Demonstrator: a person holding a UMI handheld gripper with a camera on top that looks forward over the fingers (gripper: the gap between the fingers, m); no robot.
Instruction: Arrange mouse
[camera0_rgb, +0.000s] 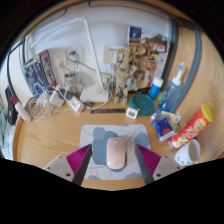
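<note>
A pale pink-white mouse (116, 151) lies on a light patterned mouse pad (98, 134) on the wooden desk (50, 140). My gripper (113, 160) is low over the pad with the mouse between its fingers. The left finger's pink pad (80, 158) and the right finger's pink pad (148, 158) each stand a little off the mouse's sides, so the gripper is open. The mouse rests on the pad on its own.
A red snack can (196, 125) and a white mug (188, 151) lie to the right of the pad. A blue cup (143, 102), a blue bottle (176, 84) and a small white box (131, 113) stand beyond it. A power strip with cables (62, 100) is at the back left.
</note>
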